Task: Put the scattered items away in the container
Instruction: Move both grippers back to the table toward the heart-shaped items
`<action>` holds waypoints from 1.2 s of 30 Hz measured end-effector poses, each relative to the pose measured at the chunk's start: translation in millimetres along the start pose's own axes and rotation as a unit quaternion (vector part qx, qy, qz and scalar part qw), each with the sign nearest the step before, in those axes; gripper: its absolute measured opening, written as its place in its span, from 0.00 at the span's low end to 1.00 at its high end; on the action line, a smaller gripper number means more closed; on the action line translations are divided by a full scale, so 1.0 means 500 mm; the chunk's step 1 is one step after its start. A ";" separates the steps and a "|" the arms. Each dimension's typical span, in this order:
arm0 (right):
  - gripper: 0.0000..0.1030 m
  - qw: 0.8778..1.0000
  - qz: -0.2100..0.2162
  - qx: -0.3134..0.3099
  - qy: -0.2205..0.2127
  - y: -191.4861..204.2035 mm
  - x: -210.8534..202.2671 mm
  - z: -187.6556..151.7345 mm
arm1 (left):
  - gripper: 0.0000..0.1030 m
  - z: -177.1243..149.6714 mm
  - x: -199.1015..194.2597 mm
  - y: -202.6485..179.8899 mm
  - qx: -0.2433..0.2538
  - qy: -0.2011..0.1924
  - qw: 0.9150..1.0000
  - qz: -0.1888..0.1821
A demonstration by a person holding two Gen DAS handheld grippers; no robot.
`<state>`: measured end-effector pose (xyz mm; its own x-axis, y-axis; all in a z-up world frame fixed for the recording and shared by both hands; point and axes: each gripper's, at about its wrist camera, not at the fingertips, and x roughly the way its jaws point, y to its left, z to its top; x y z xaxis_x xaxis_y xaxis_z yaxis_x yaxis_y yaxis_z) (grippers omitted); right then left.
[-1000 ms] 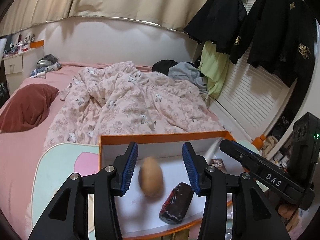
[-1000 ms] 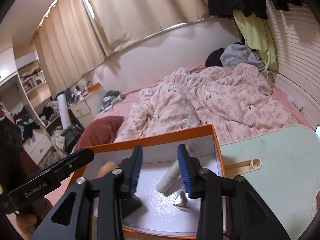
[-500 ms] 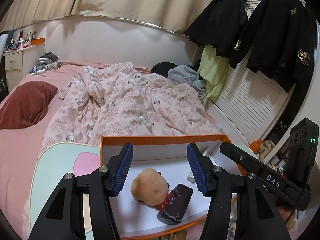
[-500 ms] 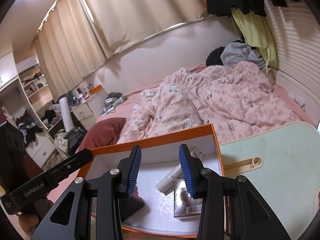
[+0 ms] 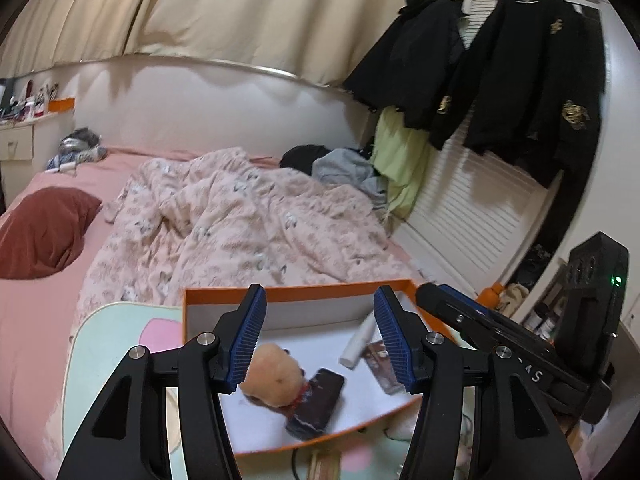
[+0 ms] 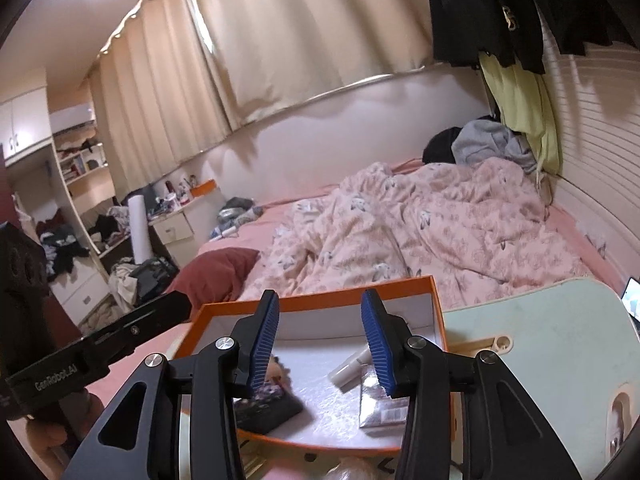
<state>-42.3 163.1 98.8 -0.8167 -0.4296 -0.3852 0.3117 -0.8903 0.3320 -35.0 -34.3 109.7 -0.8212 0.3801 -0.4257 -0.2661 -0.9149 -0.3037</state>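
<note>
An orange box (image 5: 296,293) with a white inside stands on a pale green table. In it lie a tan round plush (image 5: 274,376), a dark pouch (image 5: 318,402), a white tube (image 5: 358,340) and a silver packet (image 5: 382,364). My left gripper (image 5: 320,344) is open and empty above the box. My right gripper (image 6: 324,344) is open and empty above the same box (image 6: 352,286), where the white tube (image 6: 352,366), the packet (image 6: 382,404) and the dark pouch (image 6: 266,406) show.
The pale green table (image 6: 540,328) extends right of the box and also left of it (image 5: 112,352). Behind lies a bed with a pink floral quilt (image 5: 240,224) and a dark red pillow (image 5: 44,228). Black clothes (image 5: 520,80) hang at right. A cluttered desk (image 6: 172,216) stands far left.
The tan plush dropped from between my left fingers into the box and settled against the dark pouch. My left jaws opened wider. Both grippers rose and drew back a little.
</note>
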 end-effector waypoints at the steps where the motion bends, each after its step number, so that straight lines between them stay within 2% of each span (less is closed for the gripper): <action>1: 0.41 1.000 0.010 0.006 -0.001 -0.001 -0.009 0.001 | 0.55 0.000 -0.007 -0.004 -0.004 0.000 1.000 -0.010; 4: 0.41 1.000 0.018 0.005 -0.012 0.003 -0.031 0.002 | 0.55 -0.013 -0.040 -0.019 -0.007 -0.008 0.999 -0.041; 6: 0.41 0.999 0.013 -0.004 -0.032 0.004 -0.051 -0.002 | 0.55 -0.033 -0.064 -0.034 0.008 -0.019 0.999 -0.043; 8: 0.41 0.999 0.013 -0.015 -0.040 0.004 -0.067 -0.003 | 0.55 -0.051 -0.075 -0.044 0.021 -0.013 0.999 -0.040; 11: 0.40 0.999 0.020 -0.009 -0.043 -0.005 -0.089 -0.006 | 0.55 -0.086 -0.079 -0.055 0.045 0.021 0.998 -0.030; 13: 0.40 0.999 0.031 -0.008 -0.036 -0.009 -0.103 -0.012 | 0.55 -0.117 -0.071 -0.060 0.055 0.065 0.996 -0.014; 15: 0.40 0.999 0.037 -0.011 -0.027 -0.012 -0.121 -0.026 | 0.55 -0.145 -0.070 -0.060 0.061 0.082 0.995 -0.008; 18: 0.40 0.998 0.053 -0.036 0.007 -0.006 -0.144 -0.062 | 0.52 -0.193 -0.072 -0.066 0.064 0.102 0.993 -0.018; 19: 0.38 0.997 0.058 -0.051 0.022 0.000 -0.151 -0.077 | 0.44 -0.208 -0.071 -0.070 0.067 0.109 0.991 -0.024; 20: 0.37 0.995 0.063 -0.069 0.037 0.008 -0.156 -0.095 | 0.41 -0.222 -0.069 -0.077 0.074 0.116 0.990 -0.029; 22: 0.22 0.990 0.072 -0.101 0.066 0.019 -0.159 -0.125 | 0.40 -0.250 -0.061 -0.089 0.095 0.130 0.987 -0.028; 23: 0.21 0.987 0.075 -0.116 0.083 0.026 -0.157 -0.139 | 0.40 -0.262 -0.054 -0.095 0.103 0.135 0.985 -0.019; 26: 0.21 0.980 0.079 -0.140 0.120 0.035 -0.146 -0.180 | 0.40 -0.269 -0.039 -0.101 0.108 0.143 0.984 0.003; 32: 0.21 0.969 0.078 -0.146 0.183 0.026 -0.101 -0.221 | 0.40 -0.282 -0.010 -0.096 0.111 0.184 0.977 0.000; 36: 0.30 0.966 0.056 -0.172 0.183 0.033 -0.106 -0.225 | 0.42 -0.289 0.005 -0.105 0.129 0.198 0.972 0.010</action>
<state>60.7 154.0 28.1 -0.5616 -0.4950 -0.6630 0.5826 -0.8055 0.1080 49.8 34.2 1.2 -0.5828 0.3388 -0.7386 -0.4119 -0.9067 -0.0908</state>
